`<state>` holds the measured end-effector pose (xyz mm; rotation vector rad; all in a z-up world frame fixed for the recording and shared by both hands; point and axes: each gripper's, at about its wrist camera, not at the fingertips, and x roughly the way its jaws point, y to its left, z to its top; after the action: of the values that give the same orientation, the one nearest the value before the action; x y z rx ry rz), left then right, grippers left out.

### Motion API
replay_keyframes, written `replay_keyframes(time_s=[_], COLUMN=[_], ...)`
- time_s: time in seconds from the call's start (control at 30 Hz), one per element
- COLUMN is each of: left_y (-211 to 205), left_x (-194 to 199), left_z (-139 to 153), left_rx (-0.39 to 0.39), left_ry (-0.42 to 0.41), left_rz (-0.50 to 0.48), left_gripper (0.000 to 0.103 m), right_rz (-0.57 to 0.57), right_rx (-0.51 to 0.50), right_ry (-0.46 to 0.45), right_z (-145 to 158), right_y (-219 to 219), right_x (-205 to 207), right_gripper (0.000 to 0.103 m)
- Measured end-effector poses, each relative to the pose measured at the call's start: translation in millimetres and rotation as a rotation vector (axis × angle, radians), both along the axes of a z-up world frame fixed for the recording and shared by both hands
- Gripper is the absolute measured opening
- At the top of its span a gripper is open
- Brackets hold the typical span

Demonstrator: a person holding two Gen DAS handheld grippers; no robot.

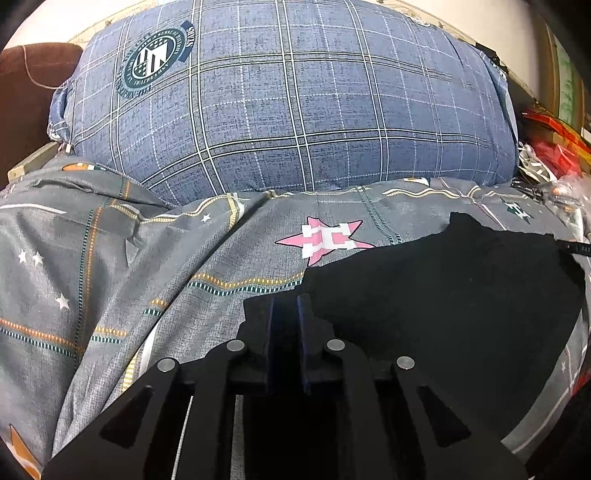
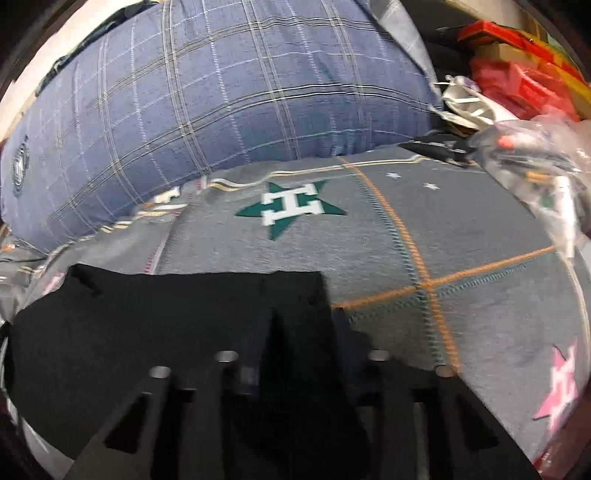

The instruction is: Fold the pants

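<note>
In the left wrist view, the pants (image 1: 443, 295) lay as a flat dark bundle on the bed (image 1: 110, 277), below the pillow (image 1: 295, 110). The left hand-held gripper (image 1: 285, 306) stood narrow, pinching their near left corner.

In the right wrist view, the right hand-held gripper (image 2: 306, 321) was partly closed around the right edge of the pants (image 2: 166, 325); a firm grip I could not confirm. The folding seemed well advanced, with probably one fold left.

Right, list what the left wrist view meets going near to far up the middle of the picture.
left gripper → black pants → grey bedsheet with the pink star print → blue plaid pillow → pale wall
</note>
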<state>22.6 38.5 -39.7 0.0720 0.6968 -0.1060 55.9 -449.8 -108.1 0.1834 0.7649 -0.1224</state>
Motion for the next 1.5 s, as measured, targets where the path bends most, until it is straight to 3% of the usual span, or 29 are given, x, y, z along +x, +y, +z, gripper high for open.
replay_keyframes(time_s=[0.07,0.17,0.27,0.33,0.4,0.5,0.53,0.57,0.7,0.83,0.93,1.07,1.2,1.27,1.3,1.33,1.4,1.43,1.5], left_y=[-0.5,2.0,11.8,16.6,19.2,25.2,27.1,28.8,22.6,-4.8,-22.6,-34.2,-30.6,-36.3,-38.5,-40.2,-38.5,-35.3,-30.6], left_x=[0.2,-1.3,-4.9,-0.8,9.9,18.6,17.5,13.9,-5.1,-18.7,-19.5,-8.2,-5.5,-8.2,-8.1,-8.8,-9.3,-11.3,-22.4], left_z=[1.3,6.1,14.9,13.2,-1.0,-17.3,-15.5,-9.4,14.4,18.6,9.3,-9.2,-12.3,-15.5,-16.6,-17.0,-14.1,-10.3,2.0], left_rx=[-0.002,-0.014,-0.035,-0.022,0.005,-0.030,-0.037,-0.045,-0.072,-0.041,0.004,0.086,0.117,0.173,0.194,0.209,0.195,0.165,0.107], left_ry=[-0.001,-0.020,-0.078,-0.074,0.001,0.085,0.076,0.043,-0.094,-0.142,-0.109,-0.047,-0.025,-0.024,-0.026,-0.027,-0.028,-0.032,-0.065], left_rz=[0.001,0.012,0.053,0.088,0.121,0.150,0.161,0.169,0.137,0.004,-0.067,-0.085,-0.071,-0.073,-0.077,-0.078,-0.070,-0.066,-0.071], left_gripper=[0.010,0.010,0.010,0.010,0.010,0.010,0.010,0.010,0.010,0.011,0.011,0.011,0.015,0.015,0.015,0.015,0.015,0.015,0.015], right_rz=[-0.005,-0.032,-0.052,-0.061,-0.078,-0.087,-0.105,-0.114,-0.160,-0.041,0.063,0.087,0.009,-0.035,-0.034,-0.056,-0.076,-0.069,0.002], right_rx=[-0.087,-0.125,-0.103,-0.083,-0.079,-0.057,-0.064,-0.071,-0.057,-0.032,-0.008,-0.105,-0.170,-0.079,-0.043,-0.035,-0.055,-0.089,-0.128], right_ry=[-0.012,-0.076,-0.161,-0.179,-0.151,0.002,-0.010,-0.014,-0.142,-0.224,-0.161,0.046,0.041,0.030,0.022,0.020,0.015,0.000,-0.065], right_z=[6.9,22.3,40.0,43.2,35.4,1.2,-0.6,4.3,29.2,44.8,33.3,-6.4,-10.1,-12.3,-12.2,-11.5,-8.4,-3.8,9.0], right_y=[12.8,22.3,22.4,19.4,16.8,8.1,7.3,7.2,12.9,42.2,67.3,89.1,77.9,52.0,44.0,37.7,40.3,48.6,69.7], right_x=[-2.2,-7.8,-11.0,-7.9,3.4,30.4,29.1,26.5,2.3,-13.8,-9.2,18.7,12.1,5.6,1.0,-2.3,-8.4,-13.4,-28.3], right_gripper=[0.017,0.015,0.015,0.015,0.015,0.022,0.033,0.038,0.040,0.040,0.039,0.036,0.036,0.037,0.033,0.021,0.021,0.028,0.028])
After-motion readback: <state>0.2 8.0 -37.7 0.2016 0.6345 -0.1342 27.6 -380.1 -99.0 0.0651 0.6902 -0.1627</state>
